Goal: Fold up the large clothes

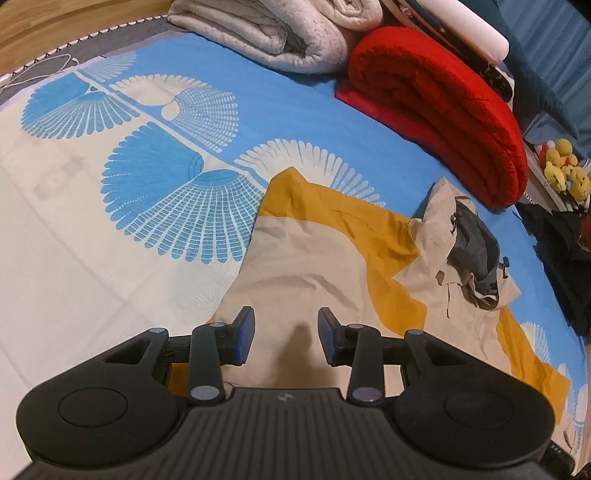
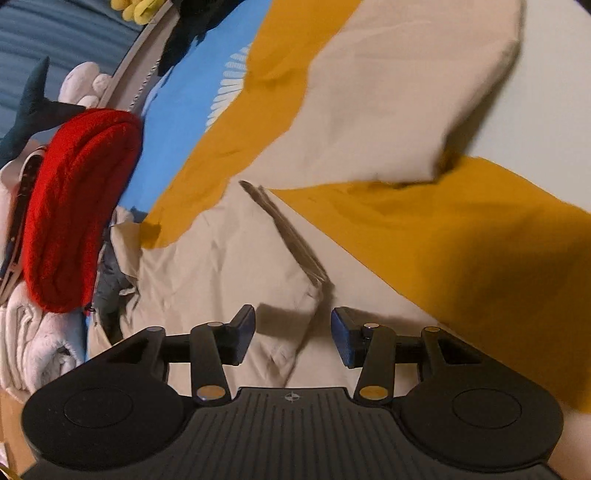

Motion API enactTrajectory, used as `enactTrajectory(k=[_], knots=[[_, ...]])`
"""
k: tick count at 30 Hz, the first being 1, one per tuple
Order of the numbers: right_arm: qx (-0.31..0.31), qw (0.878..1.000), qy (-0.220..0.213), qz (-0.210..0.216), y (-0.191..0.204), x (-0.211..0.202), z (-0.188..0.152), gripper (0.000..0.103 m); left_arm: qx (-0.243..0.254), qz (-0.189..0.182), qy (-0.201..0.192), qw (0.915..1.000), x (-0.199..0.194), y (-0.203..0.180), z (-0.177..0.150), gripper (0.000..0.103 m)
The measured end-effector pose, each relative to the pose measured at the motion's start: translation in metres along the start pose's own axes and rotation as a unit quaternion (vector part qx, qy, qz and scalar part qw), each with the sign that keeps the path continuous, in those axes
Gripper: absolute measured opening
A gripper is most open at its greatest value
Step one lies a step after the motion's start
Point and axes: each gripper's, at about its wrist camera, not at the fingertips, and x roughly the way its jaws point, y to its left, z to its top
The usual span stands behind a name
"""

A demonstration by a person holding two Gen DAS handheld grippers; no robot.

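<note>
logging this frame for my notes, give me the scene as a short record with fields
surface: bed sheet, blue and cream with a fan pattern
garment: beige and mustard jacket spread on the sheet, hood toward the red blanket
left tool: open, over beige fabric, holding nothing
right tool: open, over a creased beige fold, holding nothing
behind the jacket: rolled red blanket, folded white quilt
beside the bed: yellow plush toys
fold state: jacket not yet folded
</note>
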Motion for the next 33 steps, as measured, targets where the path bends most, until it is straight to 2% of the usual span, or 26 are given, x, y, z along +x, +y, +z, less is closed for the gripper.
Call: enactTrajectory(k=[1, 2, 4, 6, 8, 9, 10, 13, 14, 16, 18, 20, 21, 24, 26, 28, 30, 31, 33], knots=[[-0.003, 1.000, 0.002, 0.008, 0.000, 0.001, 0.004, 0.033, 0.002, 0.000, 0.002, 1.0000, 0.001, 0.000, 0.000, 0.041], [-0.009, 1.000, 0.000, 0.013, 0.000, -0.001, 0.007, 0.017, 0.004, -0.001, 0.004, 1.0000, 0.002, -0.001, -0.001, 0.041], [-0.027, 0.999, -0.013, 0.023, 0.001, -0.005, 0.012, 0.011, 0.008, -0.001, 0.006, 1.0000, 0.003, -0.002, -0.001, 0.041], [-0.048, 0.997, -0.053, 0.022, 0.010, -0.023, 0.012, 0.009, 0.012, -0.003, 0.008, 0.9999, 0.004, -0.004, -0.003, 0.041], [-0.094, 0.987, -0.131, 0.011, 0.026, -0.049, 0.008, 0.009, 0.017, -0.002, 0.010, 0.9998, 0.006, -0.006, -0.005, 0.041], [-0.103, 0.982, -0.156, 0.006, 0.030, -0.057, 0.007, 0.009, 0.020, -0.002, 0.013, 0.9997, 0.008, -0.007, -0.007, 0.041], [-0.105, 0.981, -0.165, -0.007, 0.030, -0.060, 0.009, 0.010, 0.019, -0.005, 0.020, 0.9996, 0.011, -0.008, -0.009, 0.041], [-0.064, 0.990, -0.119, -0.047, 0.013, -0.042, 0.022, 0.018, 0.010, -0.017, 0.047, 0.9987, 0.022, -0.007, -0.018, 0.041], [-0.042, 0.989, -0.121, -0.074, 0.007, -0.040, 0.023, 0.020, 0.009, -0.019, 0.053, 0.9984, 0.025, -0.007, -0.021, 0.041], [-0.040, 0.981, -0.153, -0.109, 0.006, -0.048, 0.020, 0.020, 0.013, -0.014, 0.066, 0.9976, 0.032, -0.005, -0.025, 0.041], [-0.067, 0.974, -0.190, -0.101, 0.017, -0.058, 0.021, 0.022, 0.018, 0.006, 0.085, 0.9962, 0.042, -0.001, -0.032, 0.040], [-0.077, 0.978, -0.182, -0.065, 0.021, -0.059, 0.026, 0.038, 0.019, 0.046, 0.101, 0.9936, 0.051, 0.007, -0.039, 0.035], [-0.072, 0.982, -0.166, -0.056, 0.020, -0.056, 0.029, 0.040, 0.018, 0.056, 0.103, 0.9929, 0.053, 0.009, -0.041, 0.030], [-0.032, 0.992, -0.109, -0.058, 0.005, -0.043, 0.037, 0.043, 0.012, 0.062, 0.088, 0.9941, 0.044, 0.007, -0.037, 0.031], [-0.007, 0.995, -0.066, -0.074, -0.007, -0.030, 0.040, 0.043, 0.032, 0.055, 0.067, 0.9957, 0.034, -0.004, -0.035, 0.033], [0.008, 0.995, -0.060, -0.074, -0.015, -0.025, 0.043, 0.043, 0.043, 0.047, 0.074, 0.9952, 0.038, -0.009, -0.038, 0.036], [-0.012, 0.996, -0.066, -0.064, -0.009, -0.024, 0.042, 0.018, 0.025, 0.054, 0.104, 0.9927, 0.051, 0.000, -0.044, 0.034], [-0.021, 0.996, -0.073, -0.056, -0.006, -0.026, 0.044, 0.014, 0.016, 0.057, 0.114, 0.9918, 0.056, 0.003, -0.045, 0.033], [-0.034, 0.994, -0.090, -0.044, 0.001, -0.033, 0.044, 0.013, 0.019, 0.061, 0.106, 0.9923, 0.051, 0.001, -0.043, 0.032]])
